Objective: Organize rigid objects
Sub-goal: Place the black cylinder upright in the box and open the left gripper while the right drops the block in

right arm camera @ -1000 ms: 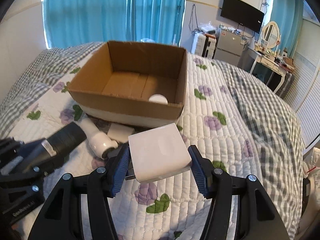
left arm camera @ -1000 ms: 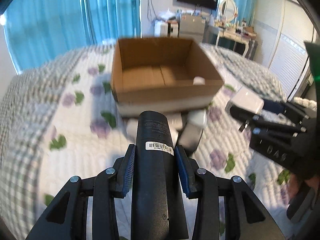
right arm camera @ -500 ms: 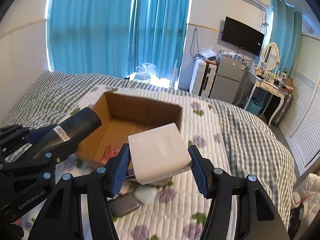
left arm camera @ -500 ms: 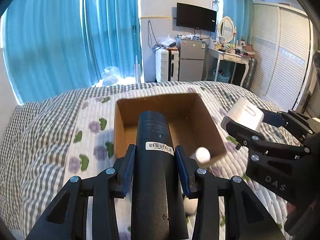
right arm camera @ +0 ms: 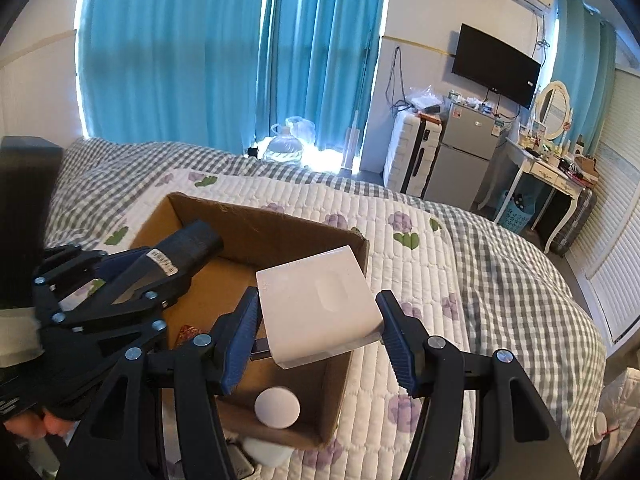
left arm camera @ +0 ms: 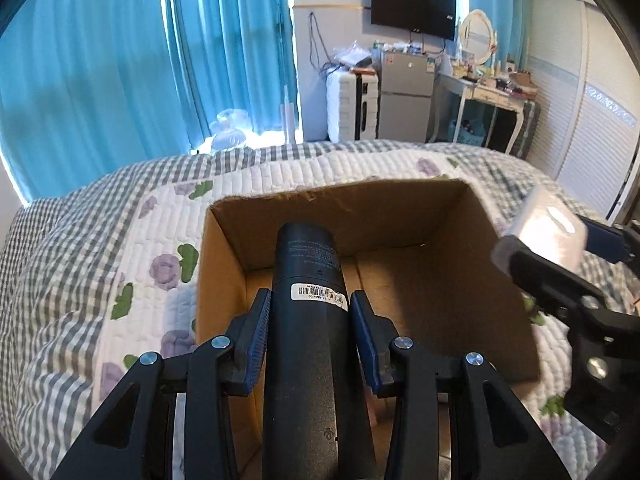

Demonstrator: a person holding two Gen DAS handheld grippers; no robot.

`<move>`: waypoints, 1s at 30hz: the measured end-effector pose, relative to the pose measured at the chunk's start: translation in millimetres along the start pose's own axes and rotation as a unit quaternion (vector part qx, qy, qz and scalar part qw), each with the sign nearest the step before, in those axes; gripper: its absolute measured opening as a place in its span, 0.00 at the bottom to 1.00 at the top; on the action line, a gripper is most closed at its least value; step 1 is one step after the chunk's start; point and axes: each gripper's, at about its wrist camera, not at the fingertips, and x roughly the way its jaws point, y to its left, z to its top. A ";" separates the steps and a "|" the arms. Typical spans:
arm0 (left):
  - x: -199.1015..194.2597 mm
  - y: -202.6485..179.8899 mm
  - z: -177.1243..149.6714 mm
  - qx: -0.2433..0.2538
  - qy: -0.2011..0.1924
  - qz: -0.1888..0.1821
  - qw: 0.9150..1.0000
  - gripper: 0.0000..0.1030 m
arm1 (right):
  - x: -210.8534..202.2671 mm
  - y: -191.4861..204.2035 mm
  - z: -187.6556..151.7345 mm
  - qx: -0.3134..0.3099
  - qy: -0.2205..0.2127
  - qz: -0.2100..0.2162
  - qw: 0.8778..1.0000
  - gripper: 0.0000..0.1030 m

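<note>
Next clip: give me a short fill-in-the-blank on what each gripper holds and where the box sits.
1. The left gripper is shut on a ____ cylindrical bottle.
2. The right gripper is shut on a ____ block.
3. The cardboard box sits on a ____.
4. The curtains are ____.

Missing words: black; white; bed; blue

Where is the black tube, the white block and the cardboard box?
black tube [left arm camera: 308, 320], left wrist view, on its barrel.
white block [right arm camera: 320, 304], right wrist view, on its top face.
cardboard box [left arm camera: 360, 216], left wrist view, on its far inner wall.
</note>
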 end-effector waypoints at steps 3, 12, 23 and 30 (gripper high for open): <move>14.4 1.9 -2.8 -0.007 0.017 0.003 1.000 0.39 | 12.1 -2.6 -2.1 0.001 0.006 0.003 1.000 0.56; 3.8 -2.0 -4.1 0.003 -0.002 0.011 1.000 0.69 | 23.4 -10.1 -12.5 0.007 0.017 0.004 1.000 0.56; -27.4 14.4 2.9 0.000 -0.036 0.038 0.999 0.69 | 28.6 -6.0 -2.5 0.007 0.013 0.008 1.000 0.56; -33.9 27.9 -1.2 -0.010 -0.050 0.038 0.998 0.70 | 55.5 3.8 -2.0 0.005 0.002 0.012 1.000 0.70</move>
